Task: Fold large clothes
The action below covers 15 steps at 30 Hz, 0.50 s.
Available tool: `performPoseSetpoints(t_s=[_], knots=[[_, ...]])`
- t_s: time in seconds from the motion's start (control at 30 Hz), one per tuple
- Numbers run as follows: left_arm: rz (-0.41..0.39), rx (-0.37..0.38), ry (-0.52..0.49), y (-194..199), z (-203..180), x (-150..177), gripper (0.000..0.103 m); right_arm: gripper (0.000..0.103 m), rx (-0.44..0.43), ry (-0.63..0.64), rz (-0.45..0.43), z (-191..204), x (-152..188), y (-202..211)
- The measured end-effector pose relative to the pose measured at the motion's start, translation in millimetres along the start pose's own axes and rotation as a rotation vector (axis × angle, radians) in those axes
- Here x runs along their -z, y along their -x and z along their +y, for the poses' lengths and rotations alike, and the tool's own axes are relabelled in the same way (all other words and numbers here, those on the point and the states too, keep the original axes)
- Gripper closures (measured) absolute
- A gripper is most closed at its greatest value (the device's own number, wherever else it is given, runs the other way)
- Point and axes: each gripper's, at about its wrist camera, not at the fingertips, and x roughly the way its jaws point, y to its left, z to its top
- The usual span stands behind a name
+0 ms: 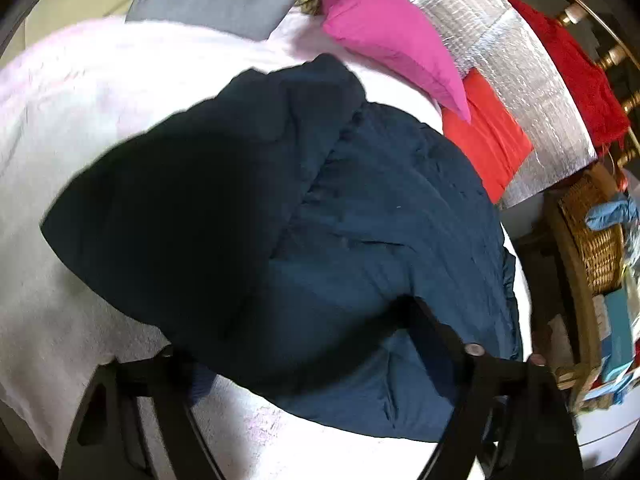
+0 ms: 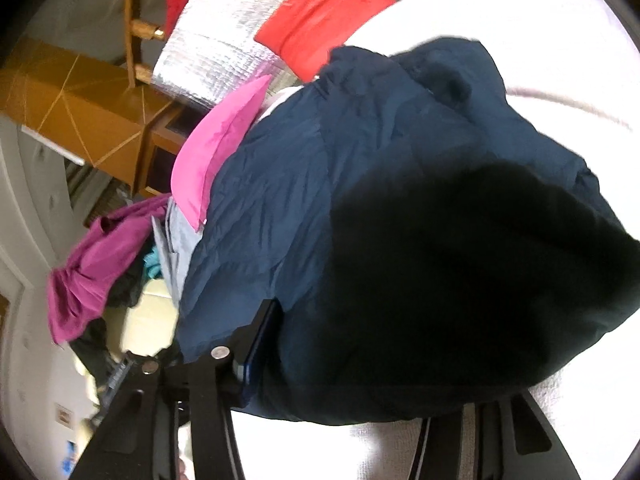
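Left wrist view: navy jacket [image 1: 360,220] is lying bunched on the white bedding [image 1: 80,140], w/ the pink pillow [image 1: 384,32] and red cushion [image 1: 488,136] just beyond it. Left gripper [image 1: 304,344] is sitting at the jacket's near edge, jaws standing wide; fabric is draped betw. them and over the fingertips, so pad contact can't be told. The jacket's left half is lost in deep shadow, seams unreadable there. Wicker basket [image 1: 592,240] is sitting off the jacket's right side, partly cut off.

Right wrist view: same jacket is filling the frame on the bedding, pink pillow poking out behind its far-left side, purple garment [image 2: 100,268] heaped further left. Right gripper [image 2: 360,392] is about half open at the jacket's near hem; one finger [image 2: 256,344] is lying against the cloth edge, the other is buried under fabric – can't tell if it's actually pinching.

Handling, as a guess: puffy, soft, light, prob. slick shell – will slump and slide. Best taking hold at hem corners or shoulder seams, pinching several layers.
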Motion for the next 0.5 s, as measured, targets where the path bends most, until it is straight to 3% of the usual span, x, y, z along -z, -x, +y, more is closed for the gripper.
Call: performPoseSetpoints(t_s=[0.03,0.13,0.23,0.3,0.43,0.5], knots=[[-0.02,-0.01,-0.019,4.0,-2.3,-0.4,0.033,0.054,0.014,0.041,-0.022,6.9,0.1,3.1],[-0.04,-0.028,-0.071,6.5,-7.8,-3.2,0.036,0.055,0.042,0.176,-0.092,29.2,2.5,12.0],[0.006,-0.082,-0.101,-7.3,-7.1,0.2,0.028,0.054,0.077,0.116,-0.01,14.1,2.3,-5.5],[0.022,-0.11,-0.127,-12.5,-9.7,1.8,0.026,0.054,0.051,0.05,0.021,2.4,0.8,-10.5],[0.007,-0.153,-0.186,-3.2,-18.1,3.9,0.027,0.052,0.073,0.099,0.022,11.6,1.4,-0.9],[-0.01,-0.201,-0.251,4.1,-28.9,8.0,0.027,0.043,0.082,0.113,0.044,15.1,4.5,4.7]])
